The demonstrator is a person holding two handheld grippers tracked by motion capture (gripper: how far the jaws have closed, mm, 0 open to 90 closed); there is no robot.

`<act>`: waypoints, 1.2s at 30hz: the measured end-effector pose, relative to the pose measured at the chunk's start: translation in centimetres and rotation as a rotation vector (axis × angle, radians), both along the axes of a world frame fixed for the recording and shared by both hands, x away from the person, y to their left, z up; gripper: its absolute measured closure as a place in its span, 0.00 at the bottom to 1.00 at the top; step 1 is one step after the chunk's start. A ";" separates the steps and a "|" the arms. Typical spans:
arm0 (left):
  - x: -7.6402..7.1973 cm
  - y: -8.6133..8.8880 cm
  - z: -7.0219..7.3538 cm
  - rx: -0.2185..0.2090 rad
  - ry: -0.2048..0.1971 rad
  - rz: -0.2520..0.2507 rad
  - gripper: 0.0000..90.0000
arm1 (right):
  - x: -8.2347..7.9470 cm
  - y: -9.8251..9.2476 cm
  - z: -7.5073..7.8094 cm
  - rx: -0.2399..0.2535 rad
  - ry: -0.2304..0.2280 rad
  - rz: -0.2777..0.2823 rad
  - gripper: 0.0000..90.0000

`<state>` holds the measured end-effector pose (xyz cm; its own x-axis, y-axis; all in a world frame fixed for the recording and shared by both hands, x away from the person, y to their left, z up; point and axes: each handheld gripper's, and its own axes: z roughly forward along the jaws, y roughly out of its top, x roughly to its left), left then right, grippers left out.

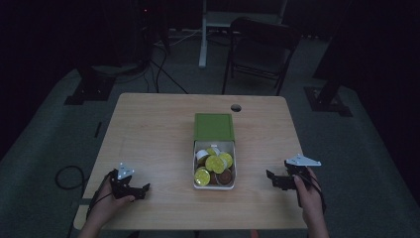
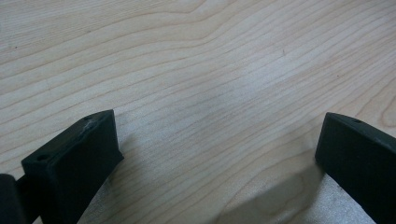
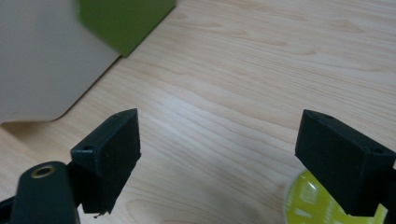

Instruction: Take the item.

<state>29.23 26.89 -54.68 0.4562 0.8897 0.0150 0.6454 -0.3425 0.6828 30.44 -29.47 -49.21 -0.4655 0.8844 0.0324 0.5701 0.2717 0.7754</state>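
Both grippers, left [image 1: 144, 188] and right [image 1: 269, 174], have fingers released over the desk [image 1: 148, 129]; a yellow-lidded cup [image 3: 308, 205] lies beside the right fingers.

High view overhead; tongs views near table [image 1: 153, 134].

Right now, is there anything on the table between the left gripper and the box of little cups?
No. In the high view, only bare wooden table lies between the left gripper and the white box of yellow-lidded cups.
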 end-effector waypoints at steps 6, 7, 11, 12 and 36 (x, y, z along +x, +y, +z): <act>0.0 0.0 0.0 0.000 0.000 0.000 0.00 | -0.1 1.2 0.1 0.002 -0.017 0.054 0.15; 0.0 0.0 0.0 0.000 0.000 0.000 0.00 | -0.1 1.3 0.1 -0.005 -0.020 0.068 0.15; 0.0 0.0 0.0 0.000 0.000 0.000 0.00 | -0.2 1.9 0.1 0.001 -0.035 0.127 0.15; 0.0 0.0 0.0 0.000 0.000 0.000 0.00 | -0.2 2.1 0.1 0.003 -0.034 0.141 0.15; 0.0 0.0 0.0 0.000 0.000 0.000 0.00 | -0.6 6.1 -2.6 -0.020 0.002 0.432 0.14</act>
<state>29.23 26.89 -54.68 0.4561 0.8898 0.0151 0.6456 -0.3425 0.6826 29.87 -23.41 -51.81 -0.7929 0.6091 0.0183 0.4024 0.5009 0.7663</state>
